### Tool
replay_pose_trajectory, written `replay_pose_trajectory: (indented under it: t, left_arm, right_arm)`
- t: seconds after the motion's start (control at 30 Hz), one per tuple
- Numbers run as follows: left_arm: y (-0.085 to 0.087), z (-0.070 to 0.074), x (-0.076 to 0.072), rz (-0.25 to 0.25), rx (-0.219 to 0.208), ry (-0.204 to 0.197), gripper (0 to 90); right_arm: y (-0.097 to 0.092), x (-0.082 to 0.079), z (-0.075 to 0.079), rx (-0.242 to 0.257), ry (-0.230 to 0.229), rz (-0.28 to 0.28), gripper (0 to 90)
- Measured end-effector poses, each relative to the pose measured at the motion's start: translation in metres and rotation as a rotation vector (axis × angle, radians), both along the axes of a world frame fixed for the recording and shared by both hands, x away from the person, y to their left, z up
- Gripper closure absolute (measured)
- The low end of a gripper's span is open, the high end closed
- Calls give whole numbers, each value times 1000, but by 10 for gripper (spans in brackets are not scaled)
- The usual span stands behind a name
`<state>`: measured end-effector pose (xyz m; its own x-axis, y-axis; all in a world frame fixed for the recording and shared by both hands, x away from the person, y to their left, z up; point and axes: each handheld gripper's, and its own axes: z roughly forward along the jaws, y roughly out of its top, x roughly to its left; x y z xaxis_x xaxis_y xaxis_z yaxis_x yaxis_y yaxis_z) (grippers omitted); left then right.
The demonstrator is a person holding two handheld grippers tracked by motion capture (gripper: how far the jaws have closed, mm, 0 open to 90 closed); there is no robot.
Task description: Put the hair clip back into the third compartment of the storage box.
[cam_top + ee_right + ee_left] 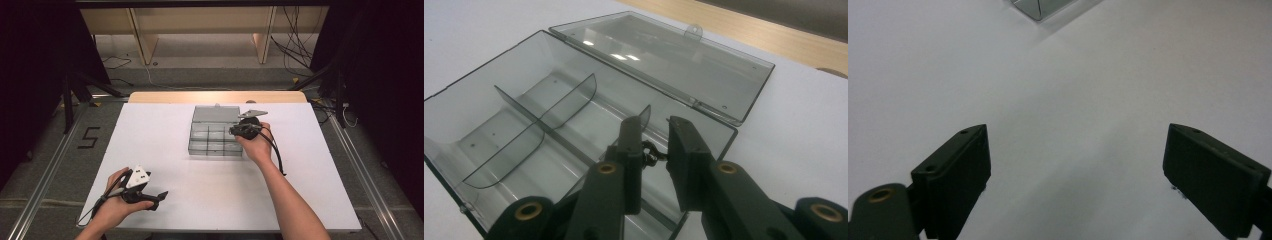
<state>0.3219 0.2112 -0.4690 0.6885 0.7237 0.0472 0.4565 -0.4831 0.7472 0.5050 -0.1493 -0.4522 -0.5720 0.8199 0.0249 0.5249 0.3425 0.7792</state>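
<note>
Clear plastic compartment box [216, 136], high view: it lies at the centre of the frame on the white table [165, 135], its hinged lid [216, 114] folded flat toward the top of the frame, presumably so the compartments can be reached from above. The right gripper [235, 131] is held over the box's right-hand end, just inside its side wall. The left gripper [161, 196] is parked at lower left, well apart from the box and near the table's near edge, probably to keep out of the way. Bare table lies open on both sides of the box; the wooden edge strip [150, 96] runs just beyond the lid.

Left gripper view: the jaws stand wide apart with nothing between them, over bare table. One corner of the box [1037, 8] shows at the top centre of the frame, far ahead.

Right gripper view: the jaws of the right gripper [655, 134] stand nearly together above a compartment at lower centre. A small dark object [651, 151], too small to identify, sits in the narrow gap; whether it is actually pinched cannot be told. Upright dividers [544, 112] cross the tray at left, and the lid with its latch tab [693, 31] lies at upper right. Room for the jaws is tight, bounded by a divider and the box walls.
</note>
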Motion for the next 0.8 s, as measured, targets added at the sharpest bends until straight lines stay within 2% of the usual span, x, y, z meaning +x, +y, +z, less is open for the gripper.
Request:
replay_pose_trajectory:
  t: [0.8]
  left_arm:
    - [0, 0, 0, -1, 0, 0, 113]
  right_arm:
    - [5, 9, -4, -16, 18, -21, 769]
